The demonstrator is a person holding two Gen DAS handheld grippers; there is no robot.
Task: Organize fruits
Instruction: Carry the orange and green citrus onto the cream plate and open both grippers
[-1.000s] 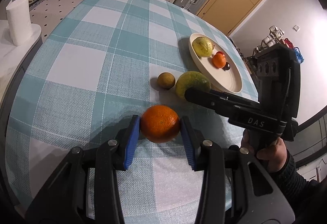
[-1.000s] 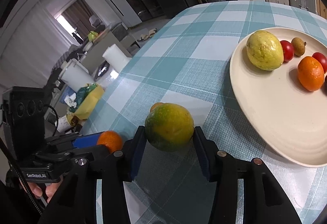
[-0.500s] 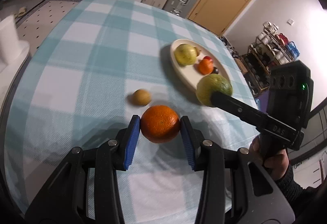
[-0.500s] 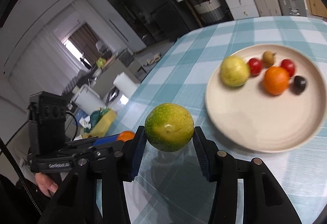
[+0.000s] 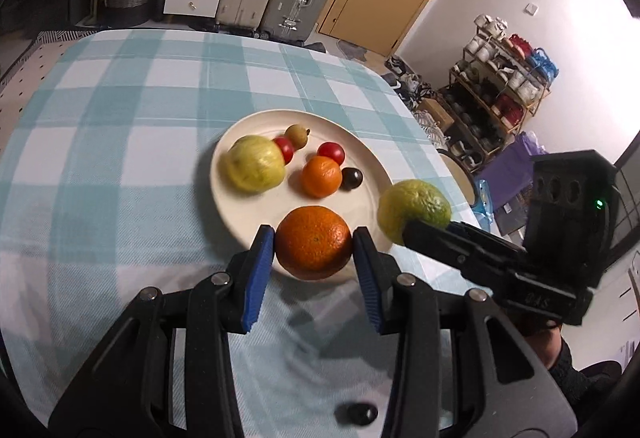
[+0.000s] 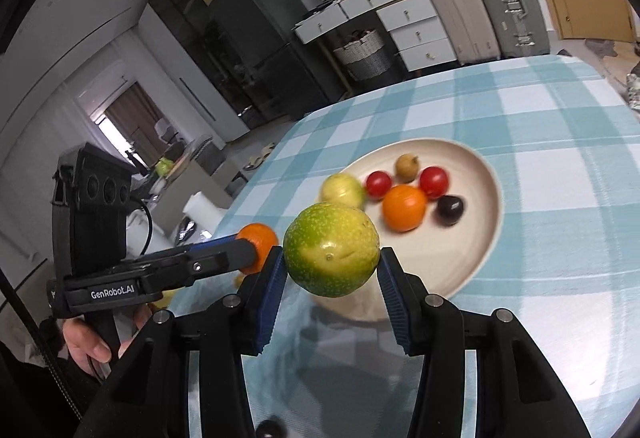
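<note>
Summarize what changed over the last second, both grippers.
Both grippers lifted their fruit off the tablecloth and carried it toward the plate: the left gripper brought the orange over the near rim, the right gripper brought the green fruit up beside it. Both grips stayed shut. The plate's fruits look unmoved.
</note>
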